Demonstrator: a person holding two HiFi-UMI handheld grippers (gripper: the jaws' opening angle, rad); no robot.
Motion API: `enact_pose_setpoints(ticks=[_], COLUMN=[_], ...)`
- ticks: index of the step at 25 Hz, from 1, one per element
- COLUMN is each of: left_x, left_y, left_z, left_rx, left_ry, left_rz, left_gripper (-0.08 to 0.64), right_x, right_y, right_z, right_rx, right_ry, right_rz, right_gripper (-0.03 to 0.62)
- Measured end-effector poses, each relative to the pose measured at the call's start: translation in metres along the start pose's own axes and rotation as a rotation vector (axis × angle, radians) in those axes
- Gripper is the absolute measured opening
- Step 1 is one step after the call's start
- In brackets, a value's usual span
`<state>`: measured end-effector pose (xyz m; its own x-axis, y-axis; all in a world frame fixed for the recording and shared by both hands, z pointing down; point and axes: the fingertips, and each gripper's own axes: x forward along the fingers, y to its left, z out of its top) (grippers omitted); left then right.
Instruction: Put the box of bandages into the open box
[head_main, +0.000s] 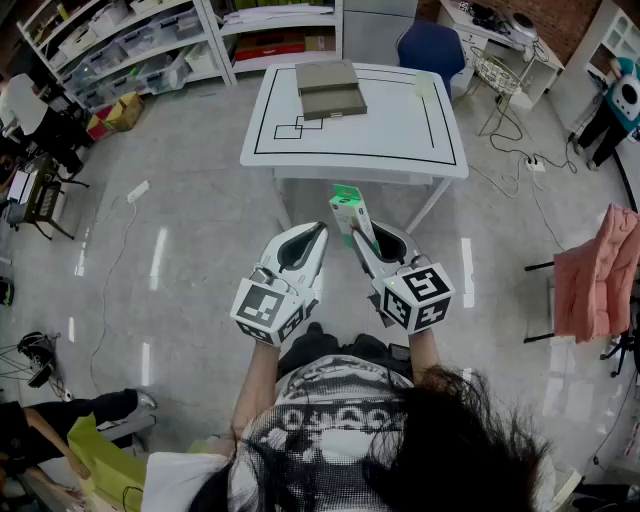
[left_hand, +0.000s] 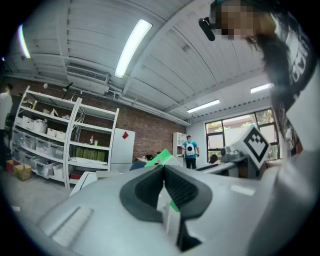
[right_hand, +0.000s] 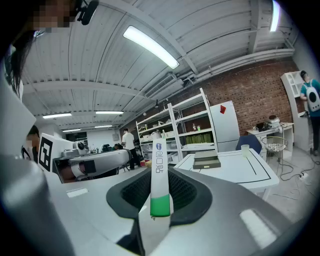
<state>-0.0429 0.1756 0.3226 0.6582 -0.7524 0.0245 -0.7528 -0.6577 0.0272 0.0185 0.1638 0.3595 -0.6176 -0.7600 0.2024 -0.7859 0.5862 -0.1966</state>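
The box of bandages (head_main: 347, 210) is white with green ends and stands upright between the jaws of my right gripper (head_main: 358, 232), which is shut on it in front of my body. In the right gripper view the box of bandages (right_hand: 159, 170) rises edge-on from between the pads of the right gripper (right_hand: 160, 176). My left gripper (head_main: 320, 234) hangs just to its left, tips together and empty. From the left gripper (left_hand: 163, 169) view a green corner of the box of bandages (left_hand: 161, 157) shows beyond the tips. The open box (head_main: 330, 88), grey-olive, lies on the far side of the white table (head_main: 400, 135), well ahead of both grippers.
The white table (right_hand: 240, 172) carries black taped lines and the open box (right_hand: 206, 162). A blue chair (head_main: 432, 48) stands behind it and shelving (head_main: 130, 45) is at the back left. A pink-draped chair (head_main: 592, 280) stands on the right. Cables (head_main: 520, 160) lie on the floor.
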Motion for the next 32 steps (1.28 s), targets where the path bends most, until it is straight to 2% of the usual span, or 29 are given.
enact_pose_setpoints(ticks=[15,22,32], left_x=[0.014,0.066,0.096], left_y=[0.015,-0.023,-0.035], left_z=[-0.012,-0.012,-0.027], left_rx=[-0.037,-0.02,-0.023], left_ry=[0.014,0.019,0.072], left_rz=[0.032,0.064,0.106], left_gripper=[0.0,0.0,0.0], right_x=[0.009,-0.018,-0.016], right_y=[-0.013,-0.073,-0.105], right_z=[-0.013,-0.017,-0.023], right_rx=[0.011,0.032,0.064], right_ry=[0.027,0.038,0.048], right_rz=[0.015,0.059,0.126], right_gripper=[0.095,0.095,0.095])
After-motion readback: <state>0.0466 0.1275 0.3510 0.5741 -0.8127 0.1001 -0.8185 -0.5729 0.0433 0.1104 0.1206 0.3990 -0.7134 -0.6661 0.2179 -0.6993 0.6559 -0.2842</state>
